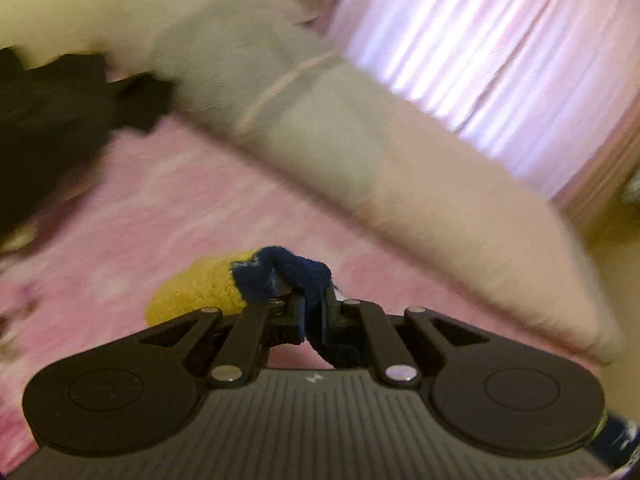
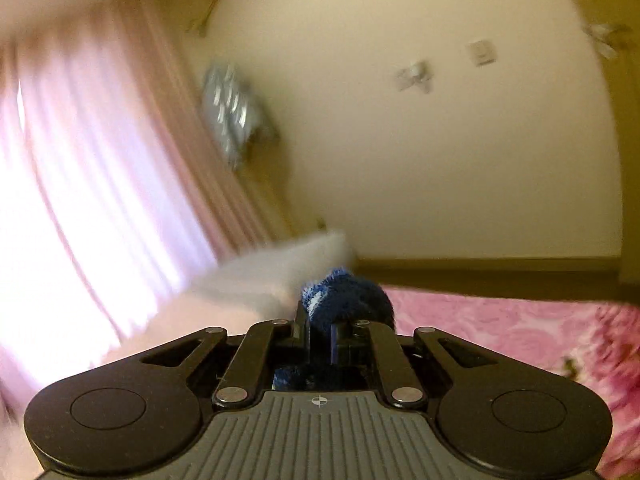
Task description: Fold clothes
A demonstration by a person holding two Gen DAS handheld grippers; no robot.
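Note:
A dark blue fuzzy garment (image 1: 280, 272) bunches over the tips of my left gripper (image 1: 312, 308), which is shut on it above the pink bedspread (image 1: 168, 216). In the right wrist view the same blue garment (image 2: 352, 292) sticks out past my right gripper (image 2: 320, 328), which is also shut on it. Most of the garment hangs below the grippers and is hidden. Both views are blurred by motion.
A yellow plush item (image 1: 192, 292) lies on the bed just left of my left gripper. A dark garment (image 1: 52, 120) lies at the far left. A long grey and cream pillow (image 1: 304, 120) crosses the bed. Pink curtains (image 1: 500, 48) and a cream wall (image 2: 440, 140) stand behind.

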